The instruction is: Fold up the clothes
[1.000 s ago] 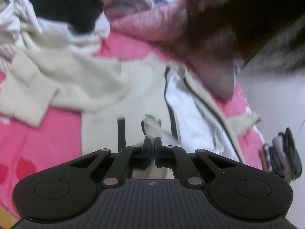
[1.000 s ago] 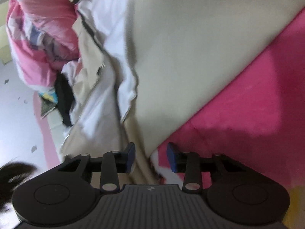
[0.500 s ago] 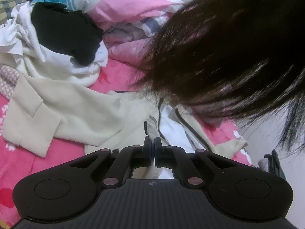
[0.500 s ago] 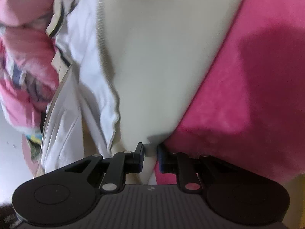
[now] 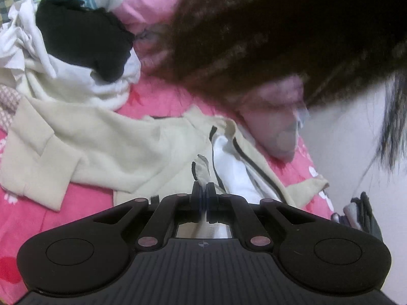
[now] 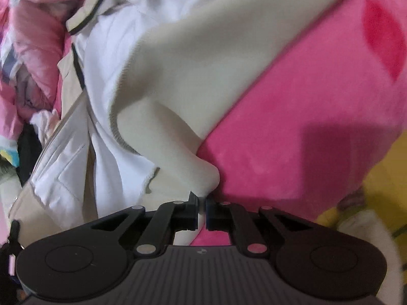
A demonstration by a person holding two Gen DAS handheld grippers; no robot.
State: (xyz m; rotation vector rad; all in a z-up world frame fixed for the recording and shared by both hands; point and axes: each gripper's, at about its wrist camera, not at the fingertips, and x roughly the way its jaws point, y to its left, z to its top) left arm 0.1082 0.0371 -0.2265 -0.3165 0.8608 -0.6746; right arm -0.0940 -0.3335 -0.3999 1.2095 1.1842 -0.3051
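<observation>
**Left wrist view: both grippers clamped on the cream jacket**

Left wrist view first: left gripper [image 5: 203,190] pinched tight on a thin fold of the cream jacket [image 5: 106,142], pads together with fabric poking up just beyond the tips. Ahead and to the left of the tool, one sleeve of the jacket spread flat across the pink blanket [image 5: 157,99]. Just right of the fingers, the white lining [image 5: 234,170] showing, edged by a dark zip line [image 5: 254,165]. Farther ahead on the left, a heap of white clothes [image 5: 63,76] with a black garment [image 5: 84,43] sitting on top. Beyond that, pink bedding [image 5: 142,2] bunched up. Dark hair [image 5: 279,30] hanging low over the upper right, blurred, covering much of what lies ahead. Far right of the tool, a small dark object, too unclear to name.

Over to the right wrist view: right gripper [image 6: 201,203] squeezed onto the jacket's edge, cream cloth [image 6: 203,76] bunched into a rounded fold right at the fingertips and pinched between the pads. Jacket body running up and away ahead of the tool. Left of the fingers, white lining and a seamed panel hanging in folds. Right of the fingers, bare pink blanket, with a yellow surface [image 6: 381,178] past its edge at lower right. Something pale and blurred beside that, not identifiable.
</observation>
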